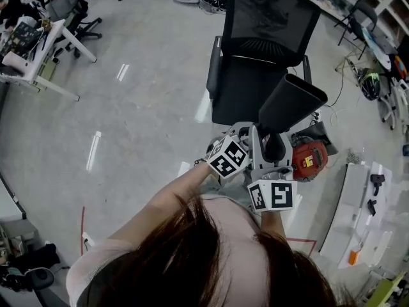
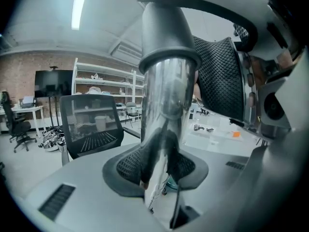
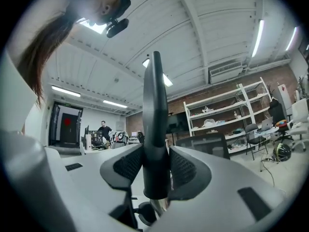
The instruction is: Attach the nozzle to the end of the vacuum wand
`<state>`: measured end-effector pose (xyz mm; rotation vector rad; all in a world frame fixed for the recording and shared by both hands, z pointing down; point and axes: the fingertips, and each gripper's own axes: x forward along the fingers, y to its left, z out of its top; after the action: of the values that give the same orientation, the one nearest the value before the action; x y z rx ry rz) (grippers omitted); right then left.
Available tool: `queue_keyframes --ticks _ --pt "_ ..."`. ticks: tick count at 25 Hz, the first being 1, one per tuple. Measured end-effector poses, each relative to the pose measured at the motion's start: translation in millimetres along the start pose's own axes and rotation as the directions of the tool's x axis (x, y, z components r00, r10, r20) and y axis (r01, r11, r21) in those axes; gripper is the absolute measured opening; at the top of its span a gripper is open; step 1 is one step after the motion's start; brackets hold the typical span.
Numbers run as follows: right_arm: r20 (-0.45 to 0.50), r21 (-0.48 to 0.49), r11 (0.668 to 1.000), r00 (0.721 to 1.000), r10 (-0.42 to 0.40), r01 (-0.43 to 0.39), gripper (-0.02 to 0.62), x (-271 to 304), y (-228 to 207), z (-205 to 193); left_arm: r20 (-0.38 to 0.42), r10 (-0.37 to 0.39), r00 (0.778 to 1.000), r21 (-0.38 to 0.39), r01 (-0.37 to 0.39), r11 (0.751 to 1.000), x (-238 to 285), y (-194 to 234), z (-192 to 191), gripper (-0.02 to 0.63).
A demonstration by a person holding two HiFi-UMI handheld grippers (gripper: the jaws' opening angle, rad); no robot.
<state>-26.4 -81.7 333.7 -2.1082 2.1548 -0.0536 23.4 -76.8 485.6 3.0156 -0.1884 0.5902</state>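
Observation:
In the head view the wide black nozzle (image 1: 291, 101) rises toward me from between the two grippers. My right gripper (image 1: 275, 158) is shut on its narrow neck, and in the right gripper view the nozzle (image 3: 155, 129) stands upright between the pads, with a bit of silver tube just below it. My left gripper (image 1: 250, 147) is shut on the silver vacuum wand (image 2: 166, 105), which has a grey collar near its top. Both pads (image 2: 126, 170) press on the tube. The wand (image 1: 255, 139) sits right beside the nozzle's neck; the joint between them is hidden.
A black mesh office chair (image 1: 262, 50) stands directly behind the grippers. The red vacuum body (image 1: 308, 160) lies on the floor to the right. A white table (image 1: 358, 203) with small tools is at the far right, and a desk (image 1: 38, 50) at the upper left.

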Motion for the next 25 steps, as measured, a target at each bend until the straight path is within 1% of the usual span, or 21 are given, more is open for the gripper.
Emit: queue_keyframes --ticks 3,5,9,16,20,25 --pt "0.031 0.017 1.0 0.999 -0.022 0.022 0.183 -3.7 -1.3 1.7 -0.003 -0.01 1.0 0.004 0.01 1.0 -0.2 -2.4 0.8 0.132" --pt "0.027 0.034 0.999 0.999 -0.017 0.016 0.183 -4.4 -3.1 1.3 -0.006 -0.011 1.0 0.009 0.011 1.0 0.9 -3.4 0.7 0.132" --pt "-0.013 0.055 0.998 1.0 0.026 -0.025 0.184 -7.5 -10.2 3.2 -0.006 -0.009 1.0 0.029 0.009 1.0 6.6 -8.9 4.5 0.132" --pt "-0.064 0.021 0.996 0.994 0.094 -0.092 0.184 -22.7 -26.3 2.6 -0.011 0.043 0.999 0.02 -0.043 0.999 20.9 -22.8 7.3 0.132" --pt "-0.12 0.003 0.986 0.979 0.164 -0.165 0.183 -37.2 -32.0 -2.6 -0.015 0.07 0.997 0.021 -0.07 0.997 27.3 -33.8 5.1 0.132" --pt "-0.143 0.049 0.974 0.964 0.225 -0.22 0.183 -57.6 -42.7 -2.6 -0.017 0.106 0.994 0.015 -0.106 0.994 32.1 -39.6 6.4 0.132"
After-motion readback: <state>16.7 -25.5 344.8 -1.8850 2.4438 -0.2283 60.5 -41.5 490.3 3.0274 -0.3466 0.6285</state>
